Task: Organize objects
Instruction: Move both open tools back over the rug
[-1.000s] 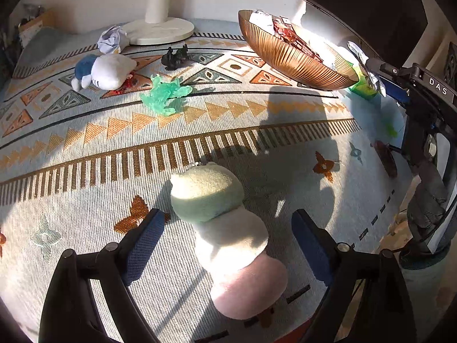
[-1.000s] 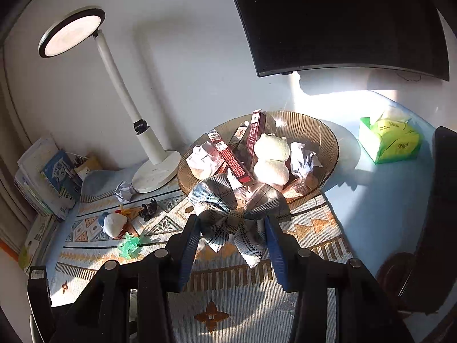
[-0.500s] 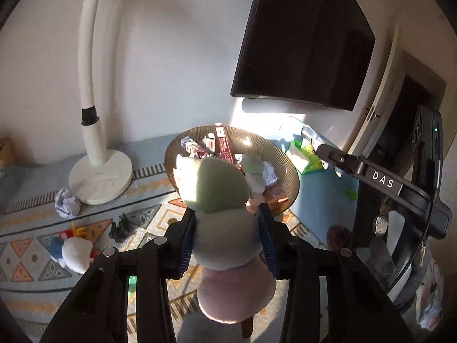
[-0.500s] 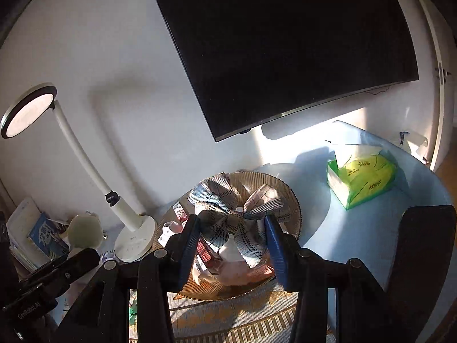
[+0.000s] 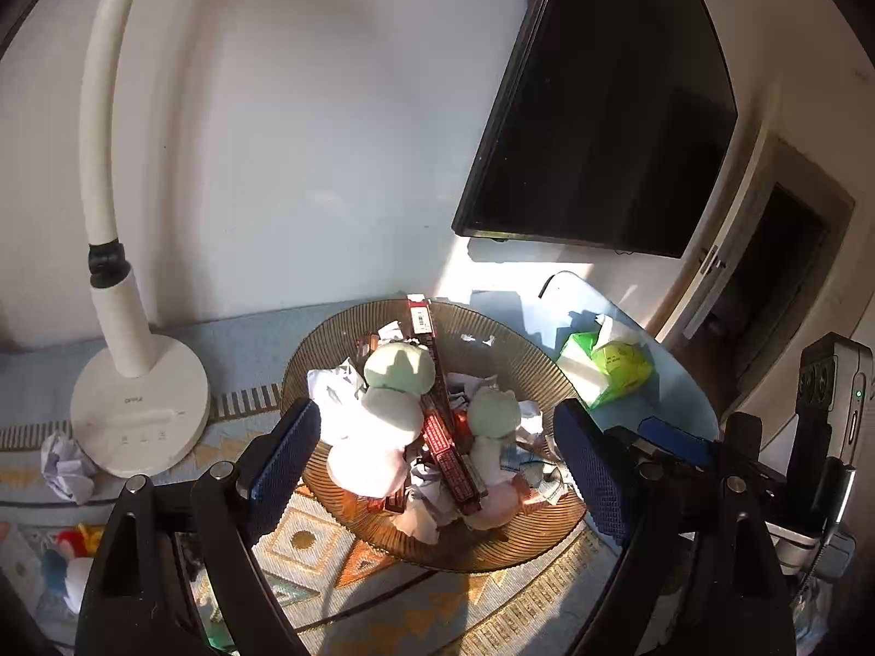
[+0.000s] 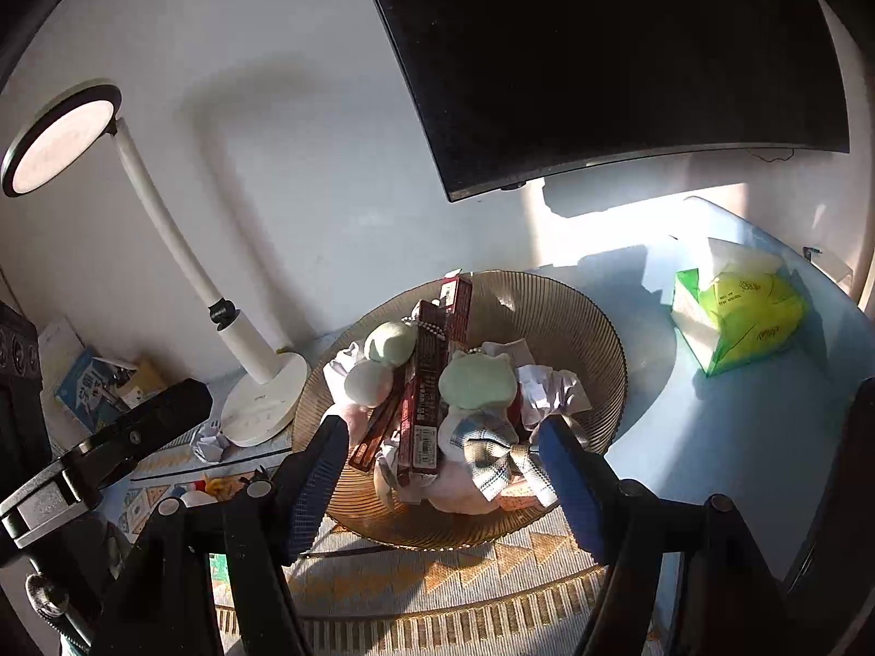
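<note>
A ribbed brown bowl point(image 5: 547, 361) point(image 6: 574, 317) holds red boxes, crumpled paper and two plush toys. The green, white and pink plush point(image 5: 391, 415) point(image 6: 377, 366) lies at the bowl's left, free of my left gripper point(image 5: 437, 464), whose jaws are opening wide above it with nothing between the pads. A plaid bow point(image 6: 492, 459) rests on the second plush point(image 6: 476, 382) point(image 5: 492, 426). My right gripper point(image 6: 445, 484) hovers over the bowl's near rim. Its jaws are opening and the pads do not press on the bow.
A white desk lamp point(image 5: 136, 415) point(image 6: 262, 399) stands left of the bowl and a green tissue box point(image 5: 607, 372) point(image 6: 733, 317) to its right. A dark monitor point(image 5: 601, 109) hangs behind. On the patterned mat point(image 5: 492, 601) lie a paper ball point(image 5: 65, 464) and a small plush point(image 5: 71, 552).
The left gripper lifted the plush off the mat, carried it over the bowl and let go. The right gripper carried the plaid bow over the bowl and opened; the bow now lies inside.
</note>
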Demonstrator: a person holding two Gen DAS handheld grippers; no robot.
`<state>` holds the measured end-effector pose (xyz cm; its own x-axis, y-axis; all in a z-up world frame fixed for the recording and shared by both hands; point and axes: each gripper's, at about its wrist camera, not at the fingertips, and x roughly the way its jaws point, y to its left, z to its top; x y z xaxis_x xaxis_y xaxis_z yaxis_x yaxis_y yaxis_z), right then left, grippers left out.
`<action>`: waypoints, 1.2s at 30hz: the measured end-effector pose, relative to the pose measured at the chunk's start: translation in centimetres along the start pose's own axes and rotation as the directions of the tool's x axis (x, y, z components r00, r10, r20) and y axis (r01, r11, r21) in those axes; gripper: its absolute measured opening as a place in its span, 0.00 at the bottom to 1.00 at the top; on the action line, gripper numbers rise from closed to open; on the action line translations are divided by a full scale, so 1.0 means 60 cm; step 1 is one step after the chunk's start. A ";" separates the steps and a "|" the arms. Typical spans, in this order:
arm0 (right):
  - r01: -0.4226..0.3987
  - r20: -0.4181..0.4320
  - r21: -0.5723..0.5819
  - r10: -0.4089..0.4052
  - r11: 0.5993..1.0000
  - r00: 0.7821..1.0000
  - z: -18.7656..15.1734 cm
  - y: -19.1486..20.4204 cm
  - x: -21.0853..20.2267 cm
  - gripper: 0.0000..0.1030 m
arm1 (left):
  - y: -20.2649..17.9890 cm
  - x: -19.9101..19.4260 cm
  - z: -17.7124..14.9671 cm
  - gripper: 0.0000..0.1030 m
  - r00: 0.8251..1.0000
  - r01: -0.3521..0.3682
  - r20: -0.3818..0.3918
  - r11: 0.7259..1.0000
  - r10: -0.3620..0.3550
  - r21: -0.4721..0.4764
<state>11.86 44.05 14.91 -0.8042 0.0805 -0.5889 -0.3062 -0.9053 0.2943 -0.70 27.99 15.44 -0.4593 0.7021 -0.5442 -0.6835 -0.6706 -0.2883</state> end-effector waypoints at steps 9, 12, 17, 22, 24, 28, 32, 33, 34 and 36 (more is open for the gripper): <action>-0.141 -0.033 -0.169 0.138 0.975 0.990 -0.080 0.145 -0.035 0.89 | 0.068 -0.236 -0.099 0.99 0.978 -0.161 0.129 0.986 0.167 -0.051; -0.168 -0.113 -0.195 0.148 0.966 0.982 -0.125 0.184 -0.002 0.89 | 0.132 -0.285 -0.144 0.99 0.956 -0.252 0.119 0.959 0.267 -0.126; -0.159 -0.223 -0.197 0.114 0.967 0.968 -0.186 0.218 0.065 0.89 | 0.238 -0.297 -0.241 0.99 0.870 -0.476 0.032 0.855 0.492 -0.206; -0.021 -0.186 -0.271 -0.031 0.962 0.982 -0.211 0.214 0.110 0.89 | 0.287 -0.270 -0.297 0.99 0.821 -0.569 -0.046 0.810 0.569 -0.141; 0.046 -0.187 -0.275 -0.100 0.960 0.977 -0.221 0.203 0.127 0.89 | 0.301 -0.262 -0.309 0.99 0.827 -0.560 -0.064 0.811 0.558 -0.167; 0.056 -0.204 -0.205 -0.098 0.977 0.974 -0.224 0.178 0.132 0.89 | 0.322 -0.261 -0.315 0.99 0.837 -0.546 -0.097 0.808 0.539 -0.223; 0.085 -0.159 -0.196 -0.118 0.977 0.980 -0.226 0.173 0.119 0.89 | 0.340 -0.263 -0.319 0.99 0.854 -0.517 -0.120 0.805 0.506 -0.291; 0.092 -0.150 -0.201 -0.123 0.975 0.981 -0.227 0.175 0.116 0.89 | 0.342 -0.262 -0.320 0.99 0.860 -0.508 -0.125 0.807 0.495 -0.300; 0.100 -0.143 -0.210 -0.132 0.972 0.981 -0.229 0.179 0.115 0.89 | 0.344 -0.261 -0.322 0.99 0.864 -0.502 -0.129 0.809 0.488 -0.307; 0.120 -0.137 -0.239 -0.156 0.964 0.978 -0.232 0.188 0.115 0.89 | 0.342 -0.261 -0.322 0.99 0.864 -0.501 -0.129 0.808 0.487 -0.309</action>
<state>9.92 28.62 3.69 -0.6693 0.1629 -0.7249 -0.2700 -0.9623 0.0330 3.41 -1.40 2.78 -0.6565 0.2496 -0.7118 -0.1471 -0.9679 -0.2037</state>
